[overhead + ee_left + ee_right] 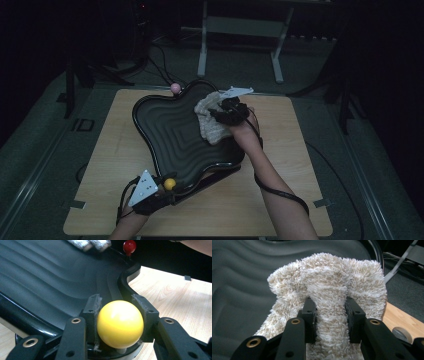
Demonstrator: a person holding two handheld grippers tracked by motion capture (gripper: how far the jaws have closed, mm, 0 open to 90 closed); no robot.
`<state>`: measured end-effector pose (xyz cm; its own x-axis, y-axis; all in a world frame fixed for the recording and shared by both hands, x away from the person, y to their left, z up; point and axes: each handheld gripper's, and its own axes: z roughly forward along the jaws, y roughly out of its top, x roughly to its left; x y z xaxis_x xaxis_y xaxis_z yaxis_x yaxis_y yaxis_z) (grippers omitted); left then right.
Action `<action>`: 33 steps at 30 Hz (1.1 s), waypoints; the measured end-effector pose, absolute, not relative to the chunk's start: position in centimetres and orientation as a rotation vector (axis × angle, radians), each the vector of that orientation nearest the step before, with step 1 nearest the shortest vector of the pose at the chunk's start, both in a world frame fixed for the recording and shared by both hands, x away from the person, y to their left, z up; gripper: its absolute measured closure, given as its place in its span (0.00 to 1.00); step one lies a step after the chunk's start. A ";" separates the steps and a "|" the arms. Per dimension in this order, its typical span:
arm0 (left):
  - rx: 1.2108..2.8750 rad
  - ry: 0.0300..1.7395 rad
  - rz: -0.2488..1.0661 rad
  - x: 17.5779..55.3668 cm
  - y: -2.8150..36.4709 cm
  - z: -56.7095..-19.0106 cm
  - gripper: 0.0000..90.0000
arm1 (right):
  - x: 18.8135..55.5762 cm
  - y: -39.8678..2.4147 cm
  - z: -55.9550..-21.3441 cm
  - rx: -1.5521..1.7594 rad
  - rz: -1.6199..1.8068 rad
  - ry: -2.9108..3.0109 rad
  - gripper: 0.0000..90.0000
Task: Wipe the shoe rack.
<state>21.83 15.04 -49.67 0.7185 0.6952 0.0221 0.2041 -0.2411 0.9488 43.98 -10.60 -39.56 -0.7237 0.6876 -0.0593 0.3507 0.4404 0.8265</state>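
At the near left corner of the wooden counter [260,200], the left tool [167,186] grips a yellow ball-shaped knob [120,323] between its two black jaws, the pads pressed against both sides of the ball. The knob stands on a short stem at the near rim of a large black tray [170,132] with a wavy outline and stepped ridges across its floor; the tray lies tilted across the middle of the counter, its near edge lifted off the wood. Farther in and to the right, the right tool [222,116] is clamped on a bunched fold of a fluffy cream cloth [332,290], the pile squeezed narrow between the pads while the rest spreads out above them. The cloth lies against the far right part of the tray's floor. At the far rim of the tray stands a second knob, pink [175,88] in the high view.
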 end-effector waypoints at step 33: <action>1.789 0.715 0.539 21.8 15.0 -49.7 0.66 | 39.1 -14.0 -42.5 0.911 1.185 2.341 0.74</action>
